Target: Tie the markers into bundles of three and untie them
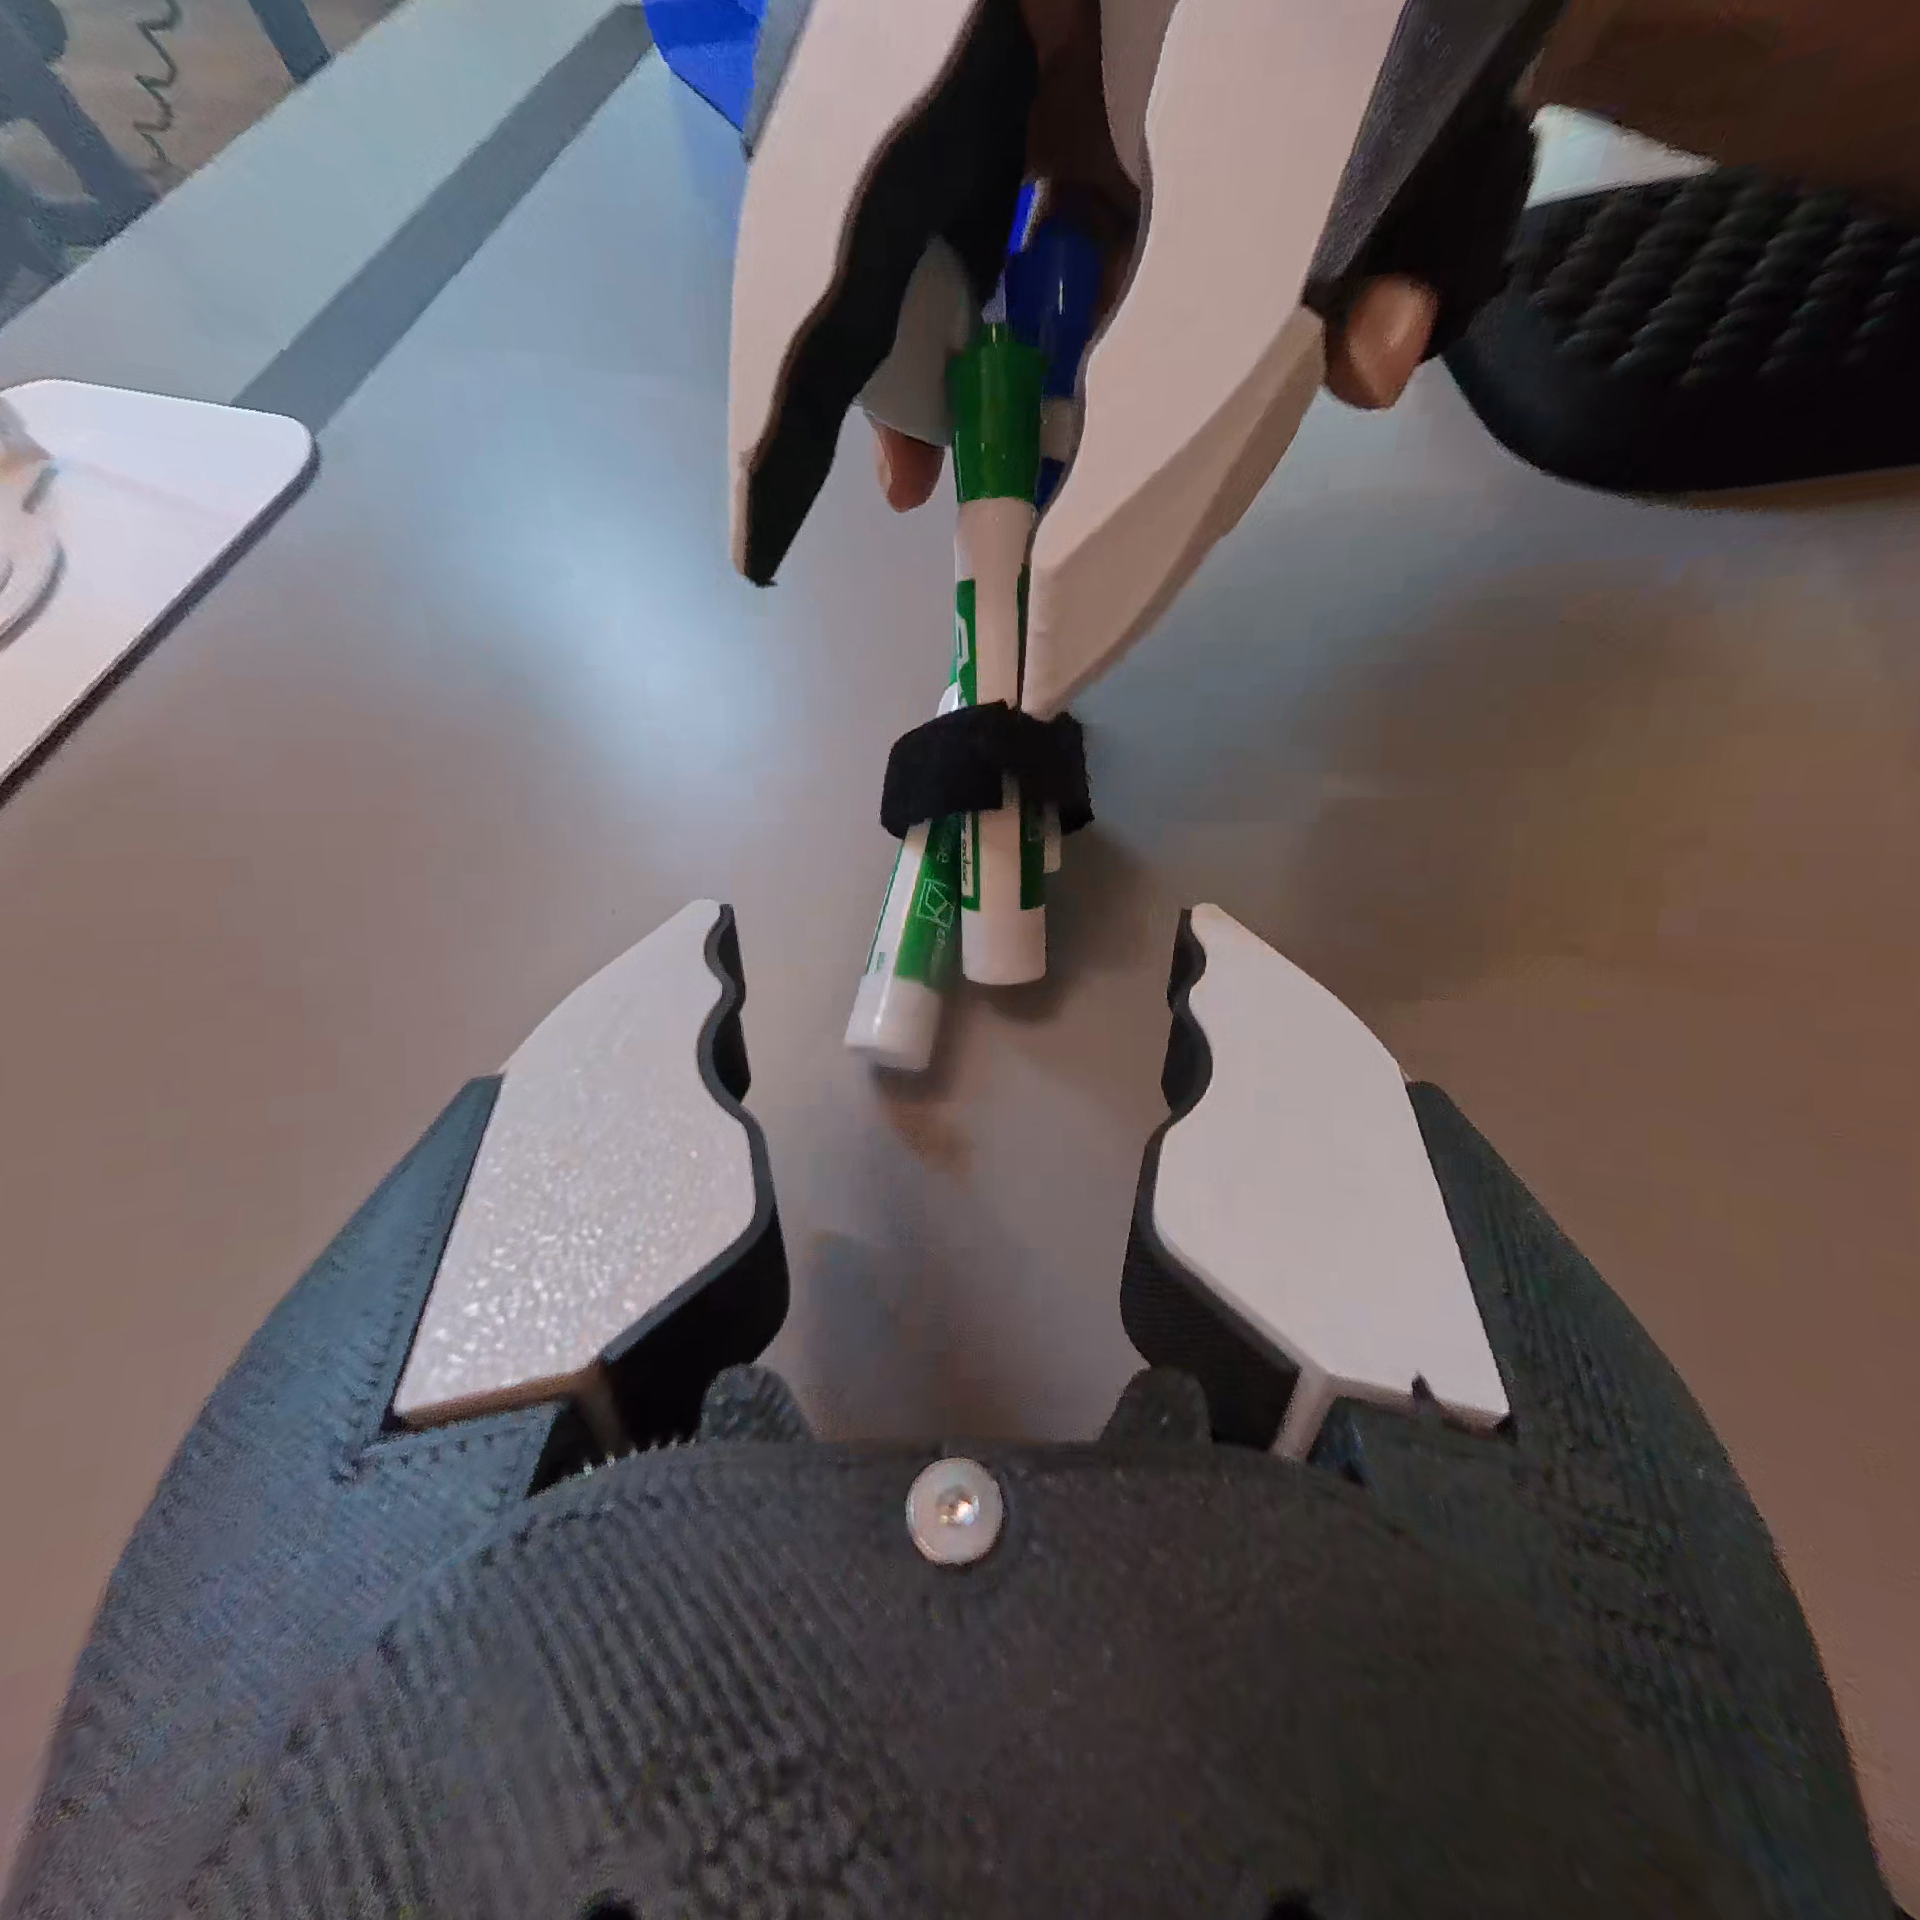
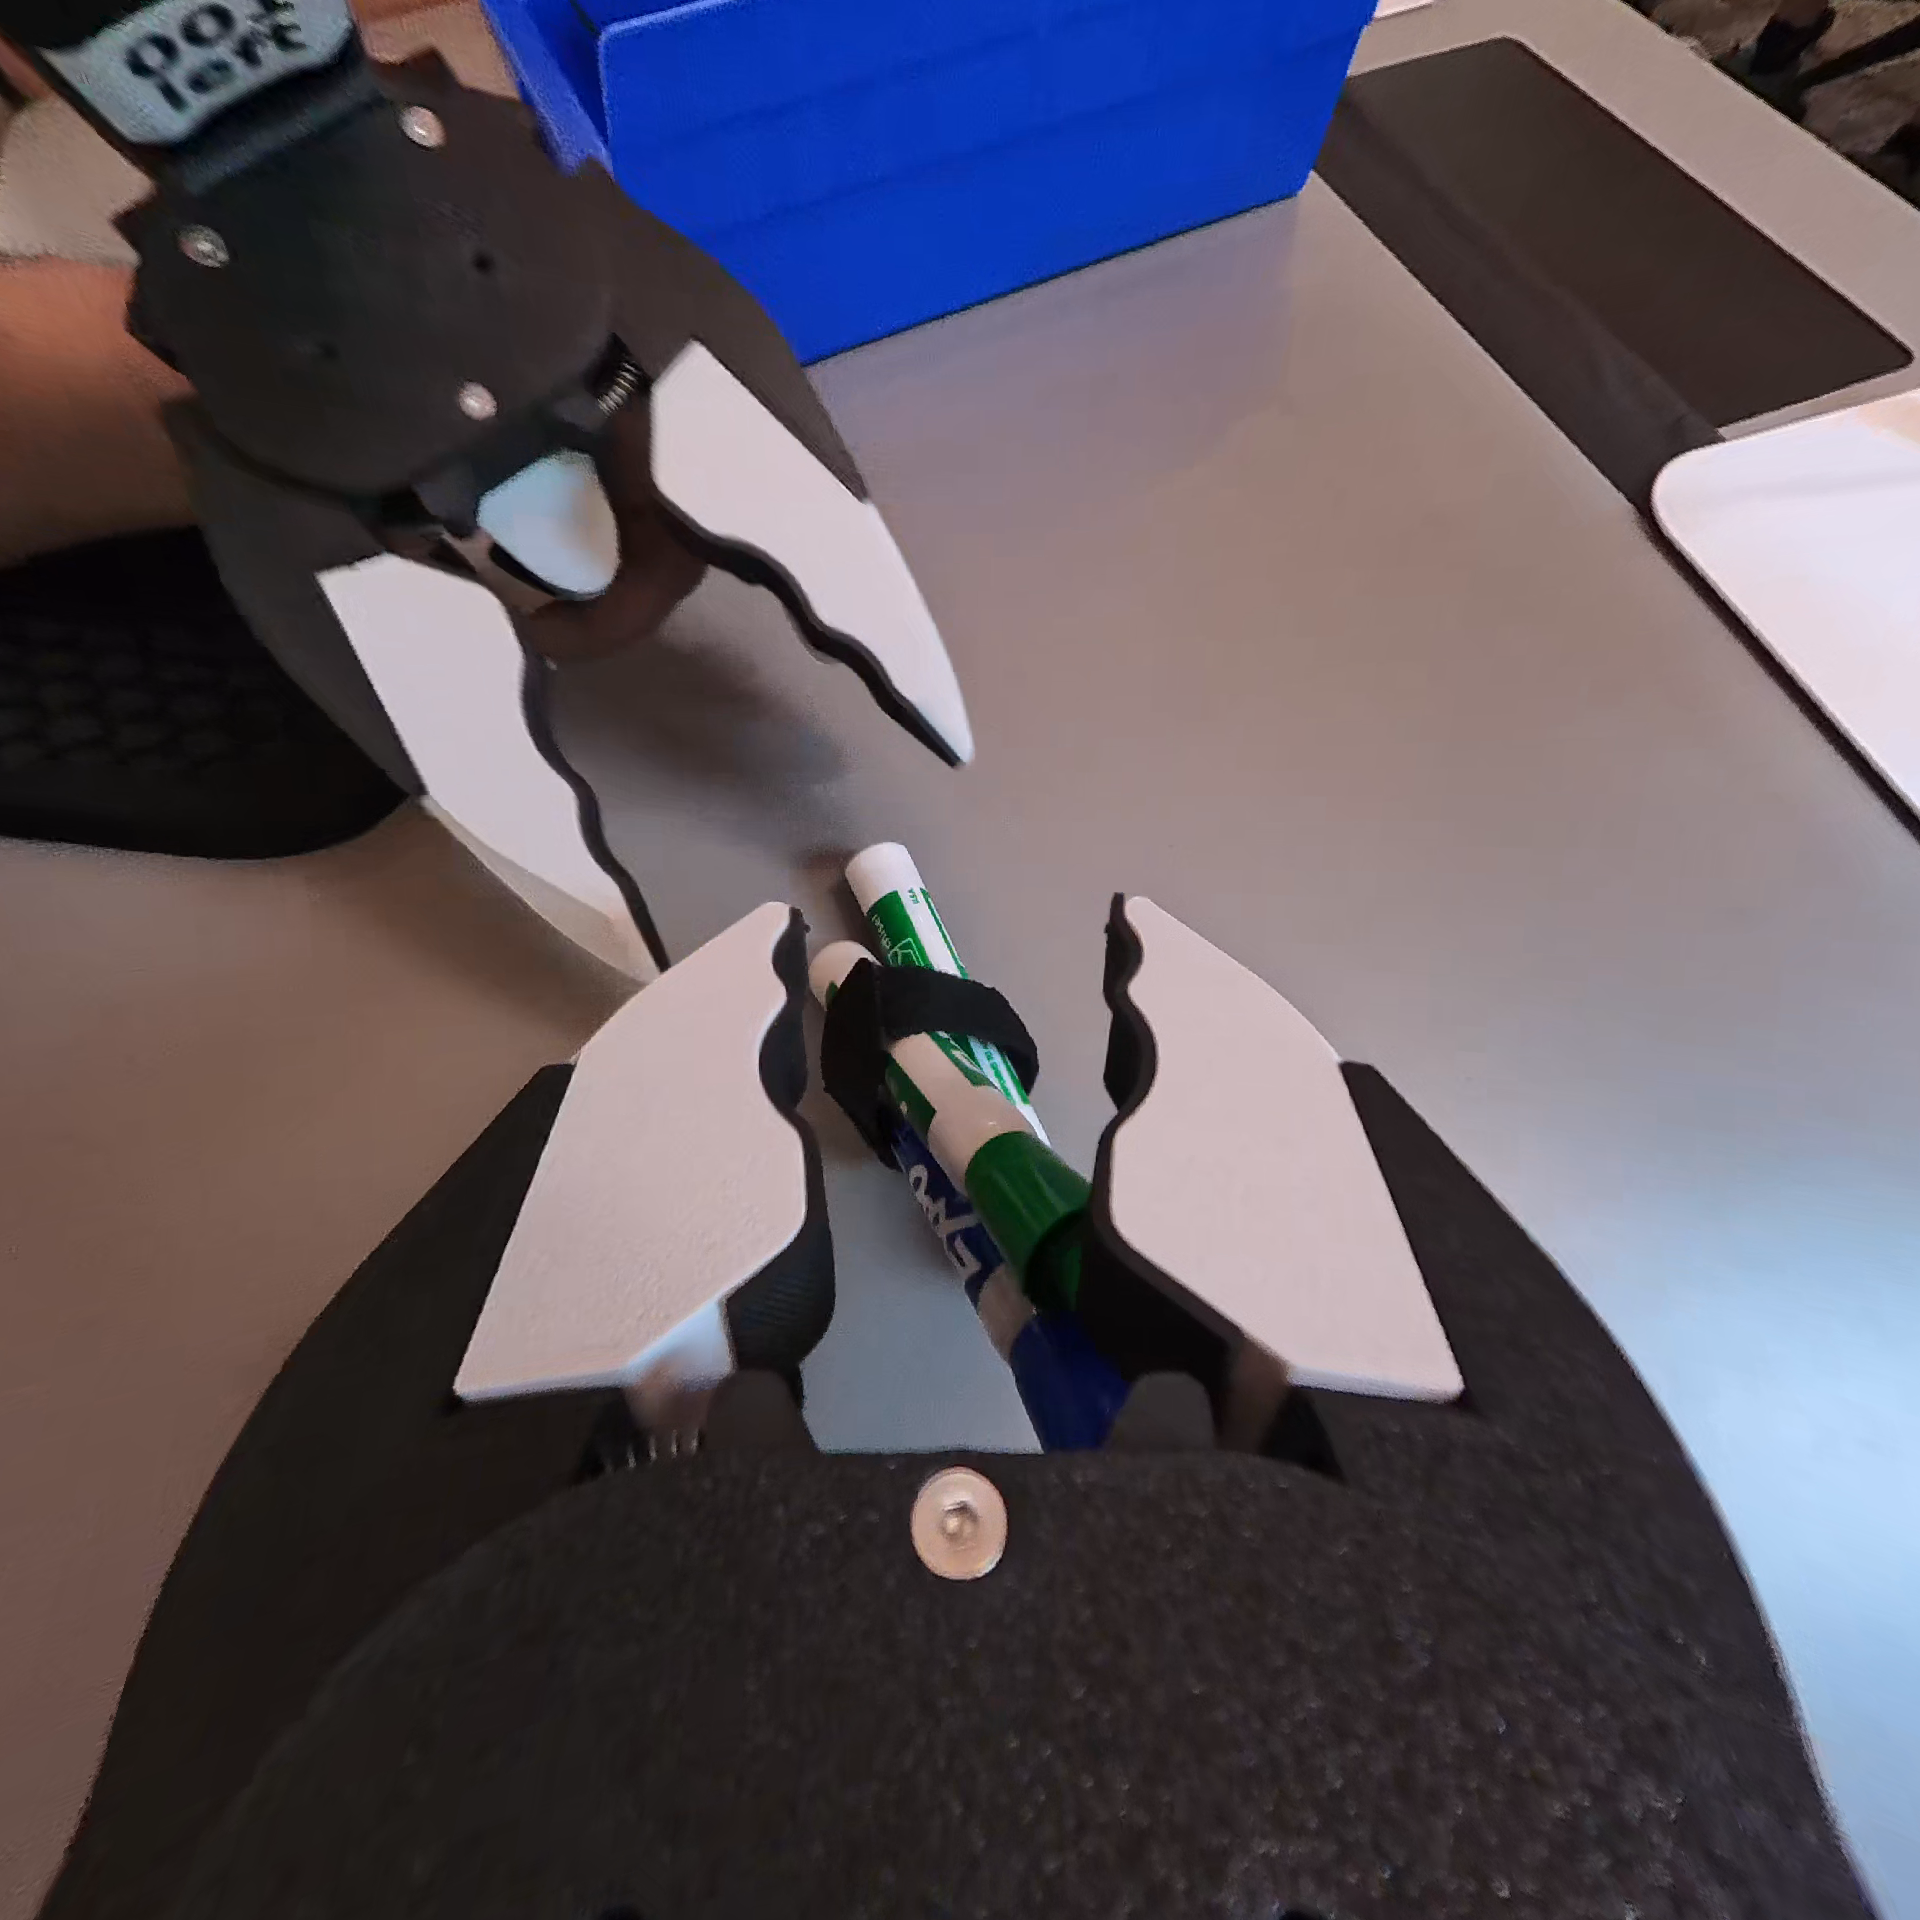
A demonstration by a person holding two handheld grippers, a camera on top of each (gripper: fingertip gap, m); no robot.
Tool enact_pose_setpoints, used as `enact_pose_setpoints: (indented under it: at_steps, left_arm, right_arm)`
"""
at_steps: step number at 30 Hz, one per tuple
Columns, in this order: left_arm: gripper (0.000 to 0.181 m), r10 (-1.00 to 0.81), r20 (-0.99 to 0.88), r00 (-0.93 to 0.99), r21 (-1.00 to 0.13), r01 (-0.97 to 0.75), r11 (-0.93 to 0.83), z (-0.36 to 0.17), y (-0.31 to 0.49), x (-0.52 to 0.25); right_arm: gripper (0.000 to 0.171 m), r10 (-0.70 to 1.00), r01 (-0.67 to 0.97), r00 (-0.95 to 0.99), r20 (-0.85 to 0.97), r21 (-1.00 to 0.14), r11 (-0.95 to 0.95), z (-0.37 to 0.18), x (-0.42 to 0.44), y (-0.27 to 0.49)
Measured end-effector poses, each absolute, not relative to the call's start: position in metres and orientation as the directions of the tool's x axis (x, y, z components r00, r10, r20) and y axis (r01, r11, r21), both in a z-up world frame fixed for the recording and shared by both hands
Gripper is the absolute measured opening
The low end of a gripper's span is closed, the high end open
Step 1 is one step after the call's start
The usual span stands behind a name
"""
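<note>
A bundle of markers (image 1: 1000,914), two green and one blue, lies on the grey table (image 1: 416,831) with a black strap (image 1: 987,774) wrapped around it. My left gripper (image 1: 956,920) is open and empty, its tips just short of the bundle's near ends. My right gripper (image 2: 958,912) is open and straddles the bundle (image 2: 935,1107) from the cap end. The caps rest against its right finger, and the strap (image 2: 914,1023) sits between its tips. Each gripper shows in the other's view: the right gripper (image 1: 914,634) and the left gripper (image 2: 810,854).
A blue bin (image 2: 935,187) stands on the table beyond the bundle. A white tray (image 2: 1818,582) lies to the side, also in the left wrist view (image 1: 125,540). A dark mat (image 2: 1558,229) and a black mesh object (image 1: 1714,332) lie nearby. The gap from one gripper's tips to the other's is roughly 5 centimeters. The black mesh object (image 1: 1714,332) is about equally far from each gripper, around 25 centimeters.
</note>
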State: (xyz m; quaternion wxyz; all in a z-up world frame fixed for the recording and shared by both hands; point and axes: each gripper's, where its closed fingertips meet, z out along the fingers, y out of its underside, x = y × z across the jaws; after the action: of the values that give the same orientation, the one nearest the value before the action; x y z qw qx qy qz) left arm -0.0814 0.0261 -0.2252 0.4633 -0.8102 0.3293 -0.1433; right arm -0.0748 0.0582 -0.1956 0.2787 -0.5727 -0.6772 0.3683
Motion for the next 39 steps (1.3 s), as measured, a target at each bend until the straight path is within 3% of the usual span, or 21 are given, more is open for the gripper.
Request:
enact_pose_setpoints:
  at_steps: [6,9,14,17,20,22,23,25,27,35,39]
  left_arm:
    - [0.078,-0.601,-0.02,0.799,-0.894,-0.283,-0.347,-0.209,0.011,-0.094]
    - [0.078,-0.588,0.004,0.809,-0.924,-0.221,-0.311,-0.195,0.006,-0.098]
    - [0.071,-0.619,0.187,0.763,-0.982,0.132,-0.133,-0.132,-0.005,-0.116]
    - [0.065,-0.663,0.299,0.686,-0.922,0.387,-0.016,-0.095,-0.018,-0.143]
    - [0.056,-0.688,0.333,0.644,-0.876,0.481,0.027,-0.083,-0.027,-0.16]
    - [0.044,-0.661,0.293,0.69,-0.917,0.398,0.009,-0.096,-0.023,-0.159]
    - [0.038,-0.622,0.249,0.742,-0.955,0.295,-0.031,-0.113,-0.016,-0.157]
    - [0.029,-0.515,0.058,0.855,-0.984,-0.038,-0.173,-0.166,-0.002,-0.159]
    - [0.009,-0.402,-0.181,0.898,-0.896,-0.319,-0.309,-0.211,0.008,-0.175]
    - [0.0,-0.289,-0.261,0.921,-0.774,-0.378,-0.508,-0.25,0.013,-0.194]
    - [0.0,-0.23,-0.332,0.915,-0.752,-0.404,-0.521,-0.249,0.013,-0.204]
  right_arm:
    - [0.052,0.986,0.559,-0.151,-0.065,-0.829,0.03,-0.187,-0.064,0.065]
    - [0.058,0.986,0.507,-0.145,-0.088,-0.862,-0.003,-0.162,-0.058,0.067]
    - [0.063,0.981,0.161,-0.138,-0.137,-0.98,-0.114,-0.083,-0.03,0.078]
    - [0.06,0.97,-0.105,-0.141,-0.198,-0.971,-0.213,-0.045,0.005,0.092]
    - [0.053,0.964,-0.242,-0.115,-0.238,-0.935,-0.259,-0.045,0.032,0.106]
    - [0.047,0.978,-0.196,-0.046,-0.204,-0.958,-0.209,-0.077,0.033,0.114]
    - [0.042,0.989,-0.092,0.006,-0.145,-0.985,-0.144,-0.105,0.028,0.118]
    - [0.037,0.998,0.223,0.054,0.045,-0.974,0.031,-0.167,0.016,0.122]
    - [0.027,0.975,0.341,0.066,0.214,-0.923,0.18,-0.196,0.009,0.123]
    - [0.002,0.962,0.363,0.138,0.236,-0.916,0.173,-0.202,0.003,0.119]
    - [0.0,0.947,0.429,0.162,0.277,-0.884,0.185,-0.214,0.005,0.129]
